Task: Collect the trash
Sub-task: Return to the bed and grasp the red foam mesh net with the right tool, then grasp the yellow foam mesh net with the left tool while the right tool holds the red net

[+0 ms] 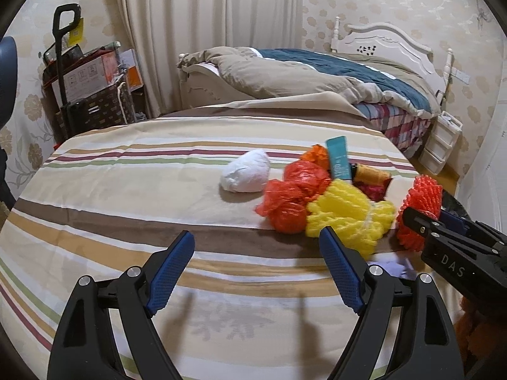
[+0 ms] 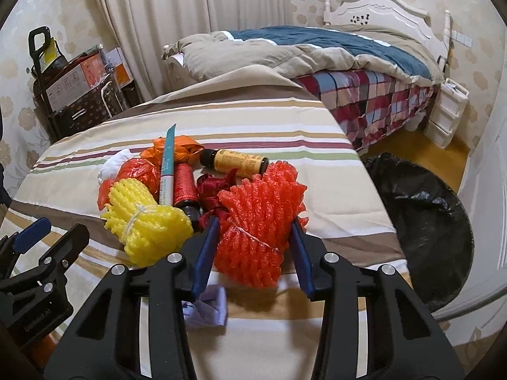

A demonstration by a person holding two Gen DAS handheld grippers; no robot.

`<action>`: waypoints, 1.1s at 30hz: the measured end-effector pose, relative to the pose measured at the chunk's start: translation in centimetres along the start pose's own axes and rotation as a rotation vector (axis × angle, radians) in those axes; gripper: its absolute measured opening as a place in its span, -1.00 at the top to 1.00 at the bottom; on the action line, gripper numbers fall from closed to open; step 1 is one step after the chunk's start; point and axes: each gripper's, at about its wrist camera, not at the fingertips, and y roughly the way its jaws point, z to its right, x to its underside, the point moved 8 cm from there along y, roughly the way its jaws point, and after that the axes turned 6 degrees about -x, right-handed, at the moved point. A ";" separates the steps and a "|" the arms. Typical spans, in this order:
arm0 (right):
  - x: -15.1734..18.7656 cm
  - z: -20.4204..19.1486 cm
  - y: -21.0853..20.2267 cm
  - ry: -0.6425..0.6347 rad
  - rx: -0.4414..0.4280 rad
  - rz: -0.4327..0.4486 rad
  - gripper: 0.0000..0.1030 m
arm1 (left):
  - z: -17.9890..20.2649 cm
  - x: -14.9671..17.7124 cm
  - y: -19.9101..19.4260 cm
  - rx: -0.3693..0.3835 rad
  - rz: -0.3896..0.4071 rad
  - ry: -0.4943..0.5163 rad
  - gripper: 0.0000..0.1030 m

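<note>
From my left wrist view, my left gripper (image 1: 256,272) hangs open and empty above the striped table (image 1: 126,190), pitched downward. The trash heap lies ahead and to its right, near the table's right edge; the yellow foam net (image 1: 348,218) sits just past its right finger.

From my right wrist view, my right gripper (image 2: 253,253) is clamped on the red foam net (image 2: 259,221), whose long axis runs away between the pads. The black bin bag (image 2: 421,221) gapes beyond the table's right edge, nearest this hand, which tilts downward.
</note>
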 end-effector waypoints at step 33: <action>1.9 6.7 -3.0 0.102 0.021 0.043 0.16 | 7.7 0.2 1.9 0.068 -0.028 0.167 -0.38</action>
